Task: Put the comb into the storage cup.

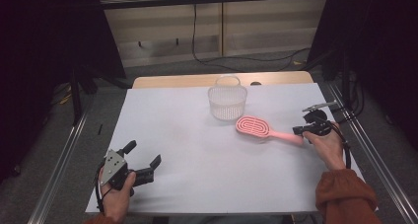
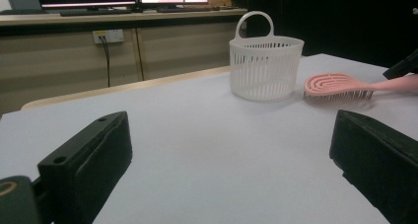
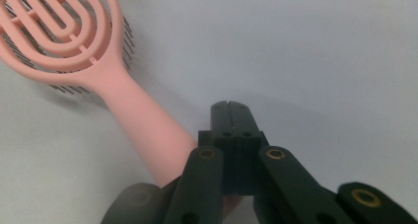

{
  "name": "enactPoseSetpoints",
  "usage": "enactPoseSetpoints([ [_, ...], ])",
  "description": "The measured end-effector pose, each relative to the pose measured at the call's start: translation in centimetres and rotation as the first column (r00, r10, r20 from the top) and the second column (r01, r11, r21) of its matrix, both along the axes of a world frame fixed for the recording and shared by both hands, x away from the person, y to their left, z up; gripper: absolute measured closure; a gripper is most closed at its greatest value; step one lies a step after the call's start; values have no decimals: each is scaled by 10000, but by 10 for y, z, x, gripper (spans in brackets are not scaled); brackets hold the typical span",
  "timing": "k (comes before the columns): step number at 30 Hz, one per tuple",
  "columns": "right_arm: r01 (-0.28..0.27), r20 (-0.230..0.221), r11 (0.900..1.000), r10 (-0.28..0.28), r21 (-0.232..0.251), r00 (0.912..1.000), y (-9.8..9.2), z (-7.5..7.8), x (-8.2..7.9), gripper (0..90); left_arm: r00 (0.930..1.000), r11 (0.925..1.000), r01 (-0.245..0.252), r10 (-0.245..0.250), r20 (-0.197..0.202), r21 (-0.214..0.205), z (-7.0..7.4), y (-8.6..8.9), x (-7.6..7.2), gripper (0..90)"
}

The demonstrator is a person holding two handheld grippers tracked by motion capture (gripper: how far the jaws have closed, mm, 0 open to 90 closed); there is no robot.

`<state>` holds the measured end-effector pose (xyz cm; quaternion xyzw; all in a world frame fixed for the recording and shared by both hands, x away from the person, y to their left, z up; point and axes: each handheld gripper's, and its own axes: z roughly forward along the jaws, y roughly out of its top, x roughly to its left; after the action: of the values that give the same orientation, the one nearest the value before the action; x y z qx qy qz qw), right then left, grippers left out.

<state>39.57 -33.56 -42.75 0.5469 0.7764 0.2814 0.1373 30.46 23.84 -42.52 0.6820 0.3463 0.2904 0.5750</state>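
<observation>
Nearest the person, the left gripper (image 1: pixel 140 166) rests low on the white tabletop (image 1: pixel 197 160), its jaws spread wide with nothing but bare surface between them. In the left gripper view the open gap frames the work farther off.

Across the tabletop, the right gripper (image 1: pixel 306 129) sits at the tip of the handle of a pink plastic hairbrush with a looped, vented head (image 1: pixel 261 128). In the right gripper view (image 3: pixel 230 116) the jaws are pressed together. The pink handle (image 3: pixel 148 130) runs down beside them on their left and passes under the gripper's body rather than between the tips. Whether any part of the gripper actually bears on the handle cannot be told from these views. The brush lies flat, bristles down, its head pointing away from the right jaws and toward the basket.

Just beyond the brush head, apart from it, stands a white slatted plastic basket with a hoop handle (image 1: pixel 227 101), upright and seemingly empty.

The step in hand appears to be the approach to the brush, before any firm grasp. The next move likely calls for the right jaws to part, shift sideways to straddle the handle, then close on it. A lift and a short carry forward to the basket mouth would follow.
</observation>
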Motion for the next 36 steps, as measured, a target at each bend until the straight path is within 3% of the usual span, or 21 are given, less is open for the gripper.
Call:
enactPoseSetpoints([
  [29,-337,-200,9994,336,-18,9992,8,-3,-10,900,10000,10000,-42,42,26,-15,0,0,0,26],
  [36,-281,-19,9996,281,-2,9996,7,-3,-12,900,10000,10000,-9,9,9,-13,0,1,0,26],
])
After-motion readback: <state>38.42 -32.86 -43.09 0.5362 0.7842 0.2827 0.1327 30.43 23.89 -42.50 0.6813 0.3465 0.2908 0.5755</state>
